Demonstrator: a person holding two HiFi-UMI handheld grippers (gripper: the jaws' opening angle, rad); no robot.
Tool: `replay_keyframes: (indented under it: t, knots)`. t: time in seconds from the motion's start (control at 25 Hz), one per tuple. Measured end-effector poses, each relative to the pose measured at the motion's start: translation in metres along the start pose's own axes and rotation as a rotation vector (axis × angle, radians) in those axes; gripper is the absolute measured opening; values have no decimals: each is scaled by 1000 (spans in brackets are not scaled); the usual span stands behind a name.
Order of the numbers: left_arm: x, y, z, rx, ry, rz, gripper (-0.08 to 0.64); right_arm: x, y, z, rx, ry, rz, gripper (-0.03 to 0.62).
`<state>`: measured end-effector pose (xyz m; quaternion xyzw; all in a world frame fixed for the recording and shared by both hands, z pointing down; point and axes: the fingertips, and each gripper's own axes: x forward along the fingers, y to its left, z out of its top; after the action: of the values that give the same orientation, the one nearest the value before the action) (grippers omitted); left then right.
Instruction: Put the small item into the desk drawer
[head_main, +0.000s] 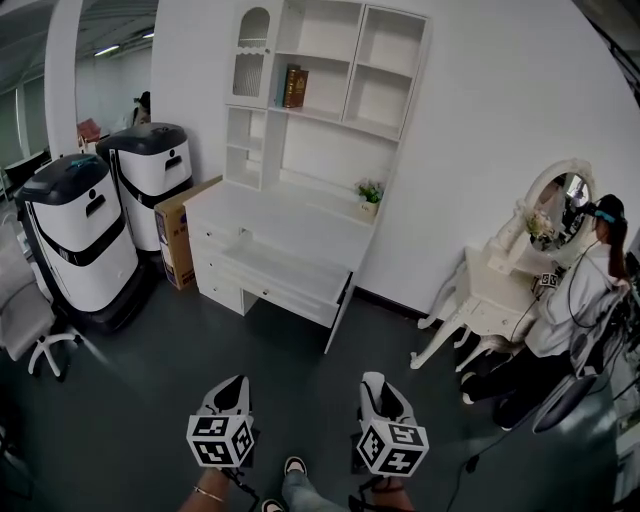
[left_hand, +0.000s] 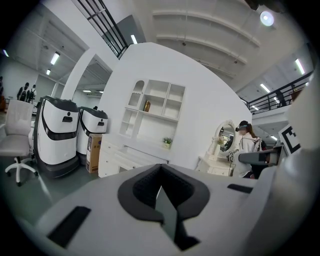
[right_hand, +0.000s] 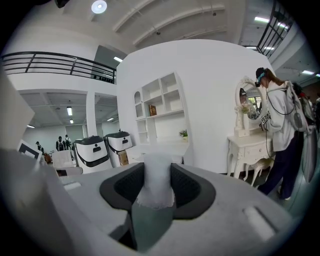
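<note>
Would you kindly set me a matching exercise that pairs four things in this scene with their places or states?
Things:
1 left gripper
2 right gripper
3 desk drawer
4 potted plant

States or places:
a pulled open
b holding the small white item
c on the desk
d nothing between its jaws

Pairs: 1-d, 2-b, 3-a, 4-c

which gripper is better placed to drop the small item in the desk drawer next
Right. The right gripper holds the white item between its jaws, while the left gripper is shut on nothing. The drawer looks pulled out, so the left gripper probably isn't needed to open it.
</note>
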<state>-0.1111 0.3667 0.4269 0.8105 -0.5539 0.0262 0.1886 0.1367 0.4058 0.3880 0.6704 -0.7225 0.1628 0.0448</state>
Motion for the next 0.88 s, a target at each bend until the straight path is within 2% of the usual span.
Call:
replay_keyframes:
  t: [0.4, 0.88]
  knots:
    - [49, 33, 26, 20, -6, 39, -3, 73, 5, 15, 6, 9, 28, 166]
    - [158, 60, 73, -4, -29, 67, -3, 192, -14, 60, -4, 22, 49, 166]
